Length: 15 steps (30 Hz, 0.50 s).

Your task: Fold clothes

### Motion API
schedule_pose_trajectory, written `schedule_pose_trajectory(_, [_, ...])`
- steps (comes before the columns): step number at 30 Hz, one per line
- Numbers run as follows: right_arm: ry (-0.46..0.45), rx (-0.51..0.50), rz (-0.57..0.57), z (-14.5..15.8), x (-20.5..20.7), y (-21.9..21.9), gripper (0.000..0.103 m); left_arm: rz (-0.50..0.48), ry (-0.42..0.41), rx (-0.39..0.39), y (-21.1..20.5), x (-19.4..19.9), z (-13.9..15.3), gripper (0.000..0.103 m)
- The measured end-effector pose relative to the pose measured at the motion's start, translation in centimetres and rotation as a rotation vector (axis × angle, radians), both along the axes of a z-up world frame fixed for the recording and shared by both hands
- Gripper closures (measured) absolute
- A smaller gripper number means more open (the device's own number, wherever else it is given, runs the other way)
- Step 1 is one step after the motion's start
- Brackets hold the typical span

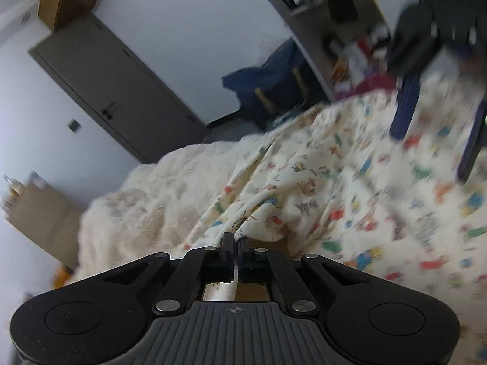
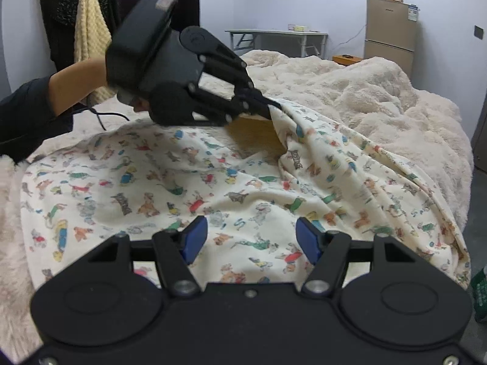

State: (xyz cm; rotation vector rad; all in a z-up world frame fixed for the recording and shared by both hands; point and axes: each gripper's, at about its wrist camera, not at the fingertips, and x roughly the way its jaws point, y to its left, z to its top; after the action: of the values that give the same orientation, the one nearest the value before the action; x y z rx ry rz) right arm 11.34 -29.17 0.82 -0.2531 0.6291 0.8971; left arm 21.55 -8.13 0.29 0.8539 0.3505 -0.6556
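A cream garment (image 2: pixel 182 188) printed with small colourful dogs lies spread on the bed. My left gripper (image 2: pixel 268 108) is shut on its far edge and holds that edge raised, so a yellow-brown surface (image 2: pixel 255 133) shows underneath. In the left wrist view the fabric edge (image 1: pixel 243 213) runs straight into the closed left gripper (image 1: pixel 234 240). My right gripper (image 2: pixel 251 237) is open just above the near part of the garment, with nothing between its blue pads (image 2: pixel 194 237). It appears blurred at the upper right of the left wrist view (image 1: pixel 438 130).
A fluffy cream blanket (image 2: pixel 380 91) covers the bed under the garment. A person's forearm (image 2: pixel 70 85) reaches in from the left. Behind stand a folding table (image 2: pixel 277 35), a fridge (image 2: pixel 391 33) and hanging clothes (image 2: pixel 91 21). A grey door (image 1: pixel 112 91) and cluttered shelves (image 1: pixel 334 30) lie beyond.
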Motion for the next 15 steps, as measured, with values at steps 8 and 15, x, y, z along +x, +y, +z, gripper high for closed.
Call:
schedule_pose_trajectory(8, [0.021, 0.064, -0.084, 1.4, 0.4, -4.3, 0.041, 0.052, 0.079, -0.032, 0.7, -1.1, -0.7, 0.1])
schedule_pose_trajectory(15, [-0.074, -0.011, -0.088, 2.6, -6.7, -10.1, 0.033, 0.058, 0.07, 0.006, -0.2, -0.3, -1.8, 0.1])
